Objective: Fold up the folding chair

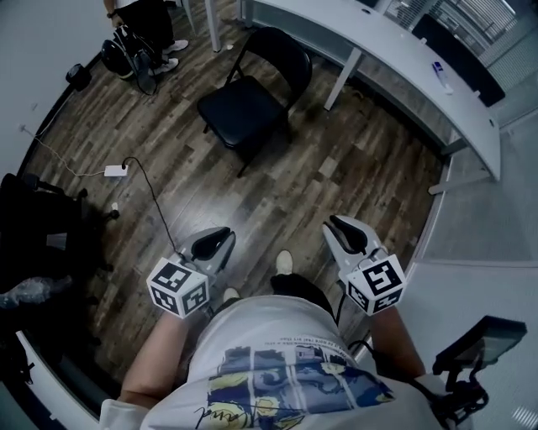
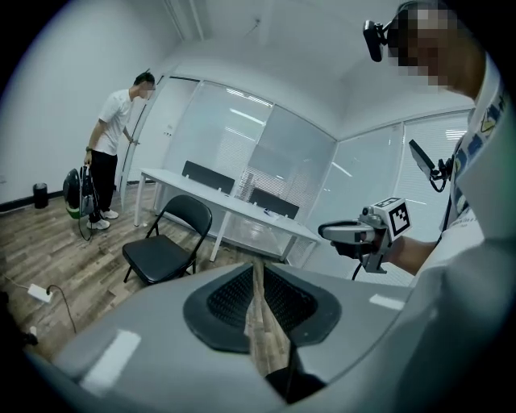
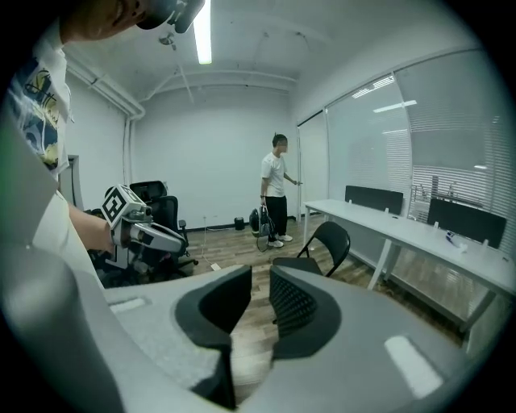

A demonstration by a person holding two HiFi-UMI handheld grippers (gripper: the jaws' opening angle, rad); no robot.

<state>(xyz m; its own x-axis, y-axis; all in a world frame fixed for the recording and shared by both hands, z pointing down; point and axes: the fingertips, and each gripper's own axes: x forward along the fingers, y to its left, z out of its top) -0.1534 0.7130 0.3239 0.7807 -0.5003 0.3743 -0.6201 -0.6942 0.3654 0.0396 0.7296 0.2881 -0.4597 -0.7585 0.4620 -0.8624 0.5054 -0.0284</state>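
The black folding chair (image 1: 248, 101) stands unfolded on the wood floor, well ahead of me and beside the white desk (image 1: 378, 50). It also shows in the left gripper view (image 2: 161, 254) and the right gripper view (image 3: 318, 250). My left gripper (image 1: 220, 235) is low at my left, far short of the chair. Only a narrow slit shows between its jaws (image 2: 258, 270), with nothing in it. My right gripper (image 1: 336, 225) is level with it at my right. Its jaws (image 3: 260, 278) stand a little apart and empty.
A person (image 1: 147, 25) stands at the far left beside a bag and a dark upright appliance. A white power strip (image 1: 115, 170) and its black cable lie on the floor at left. A black office chair (image 1: 34, 218) sits at the left edge, and a glass wall runs behind the desk.
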